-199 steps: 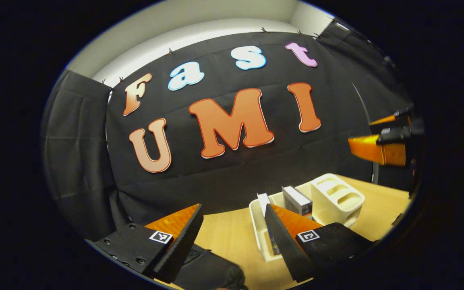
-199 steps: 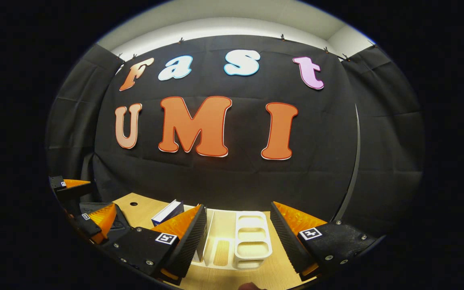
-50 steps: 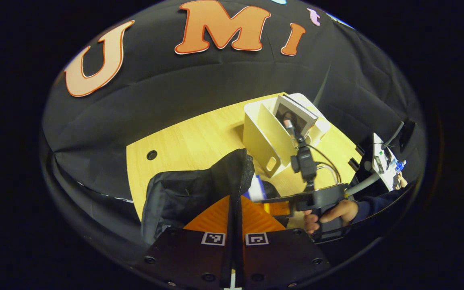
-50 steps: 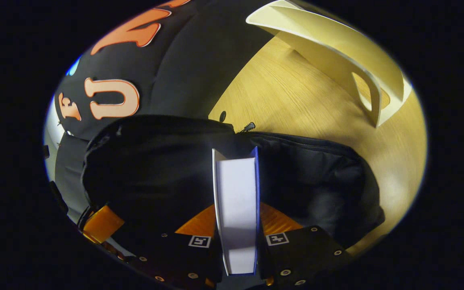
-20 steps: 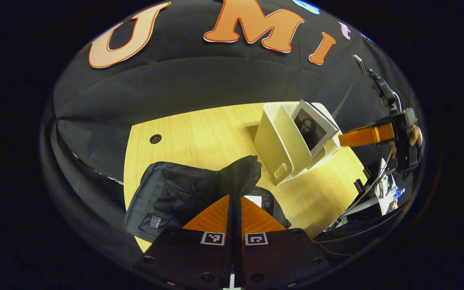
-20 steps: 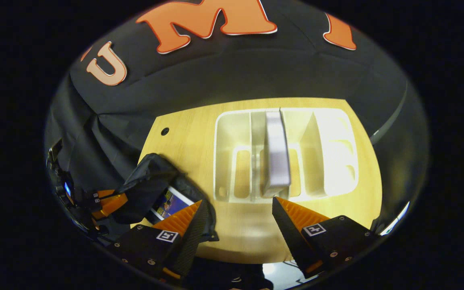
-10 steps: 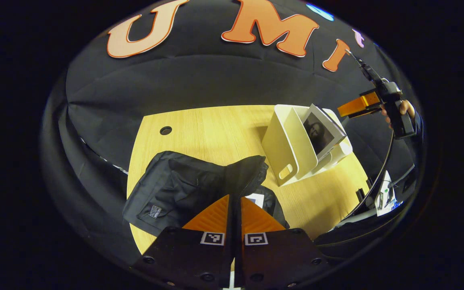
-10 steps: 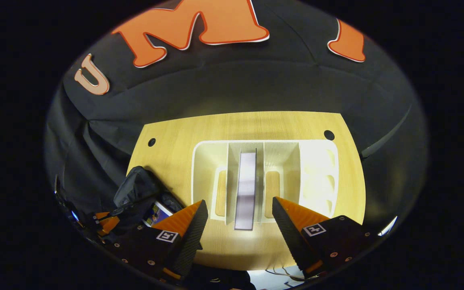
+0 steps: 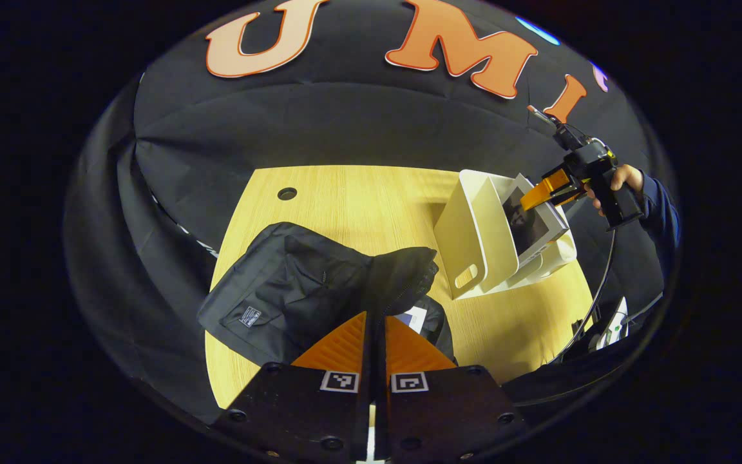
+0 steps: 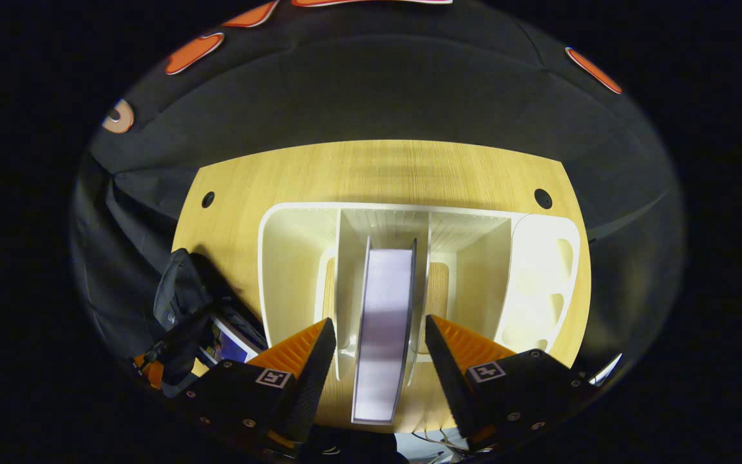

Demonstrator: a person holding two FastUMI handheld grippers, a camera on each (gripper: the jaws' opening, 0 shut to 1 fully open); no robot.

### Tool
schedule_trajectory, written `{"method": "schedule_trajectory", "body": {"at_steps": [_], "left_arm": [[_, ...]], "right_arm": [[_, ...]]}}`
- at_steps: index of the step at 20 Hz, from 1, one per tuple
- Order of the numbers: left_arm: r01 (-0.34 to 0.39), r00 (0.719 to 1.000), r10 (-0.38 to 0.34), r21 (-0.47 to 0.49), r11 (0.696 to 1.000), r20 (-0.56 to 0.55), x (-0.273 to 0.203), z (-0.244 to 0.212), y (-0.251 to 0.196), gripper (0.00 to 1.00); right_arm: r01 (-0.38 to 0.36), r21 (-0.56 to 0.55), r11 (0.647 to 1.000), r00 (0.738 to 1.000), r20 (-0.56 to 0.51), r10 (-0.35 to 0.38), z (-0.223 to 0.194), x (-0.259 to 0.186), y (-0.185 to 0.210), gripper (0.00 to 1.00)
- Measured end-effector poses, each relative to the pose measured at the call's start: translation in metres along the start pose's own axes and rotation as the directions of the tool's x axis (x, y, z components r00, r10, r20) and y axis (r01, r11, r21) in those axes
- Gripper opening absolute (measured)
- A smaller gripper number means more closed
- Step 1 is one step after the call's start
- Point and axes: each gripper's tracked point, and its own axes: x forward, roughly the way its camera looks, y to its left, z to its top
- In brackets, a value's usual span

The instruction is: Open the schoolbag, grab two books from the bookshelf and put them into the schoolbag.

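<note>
The second book stands upright in the rack's middle slot, between the right gripper's spread fingers. Best to drop squarely, then pinch both covers evenly. The left gripper is clamped on the schoolbag's flap near the table's front edge.

the left gripper view looks down from above the near-left of the wooden table, facing across the schoolbag toward the white bookshelf farther right. the right gripper view hangs close over that bookshelf, facing steeply down, a book upright between its fingers. the 2 views share the table, bookshelf and schoolbag
</note>
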Motion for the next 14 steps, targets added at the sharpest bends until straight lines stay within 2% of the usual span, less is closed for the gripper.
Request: {"method": "schedule_trajectory", "body": {"at_steps": [1, 2, 3, 4, 5, 6, 9, 14], "left_arm": [[-0.007, 1.0, 0.007, -0.004, 1.0, -0.004, -0.001, -0.001, 0.001, 0.09], [-0.017, 1.0, 0.017, -0.005, 1.0, -0.005, -0.003, -0.003, 0.001, 0.04], [-0.023, 1.0, 0.023, 0.002, 1.0, -0.008, -0.005, -0.004, -0.001, 0.04], [-0.039, 0.999, 0.039, 0.015, 0.999, -0.007, -0.008, -0.004, 0.0, 0.04], [-0.052, 0.999, 0.053, 0.025, 0.998, -0.014, -0.01, -0.007, 0.001, 0.04], [-0.067, 0.998, 0.068, 0.038, 0.997, -0.017, -0.011, -0.01, 0.002, 0.04], [-0.093, 0.995, 0.095, 0.084, 0.992, -0.02, -0.009, -0.011, 0.0, 0.05], [-0.097, 0.995, 0.099, 0.147, 0.984, -0.01, -0.01, 0.0, 0.004, 0.04]], "right_arm": [[0.016, 0.004, 1.0, 1.0, -0.014, -0.016, -0.002, 0.007, -0.003, 0.7], [0.014, 0.018, 1.0, 0.999, -0.031, -0.013, -0.005, 0.012, 0.0, 0.72], [0.008, 0.035, 0.999, 0.999, -0.05, -0.006, -0.008, 0.015, 0.001, 0.68], [0.011, 0.038, 0.999, 0.998, -0.061, -0.009, -0.01, 0.018, 0.001, 0.6], [0.024, 0.046, 0.999, 0.997, -0.069, -0.021, -0.012, 0.017, -0.001, 0.46], [0.029, 0.048, 0.998, 0.997, -0.076, -0.025, -0.013, 0.019, 0.0, 0.42], [0.003, 0.029, 1.0, 0.997, -0.078, -0.001, -0.018, 0.01, 0.004, 0.4], [-0.021, 0.053, 0.998, 1.0, -0.006, 0.022, -0.022, -0.023, 0.005, 0.38]]}}
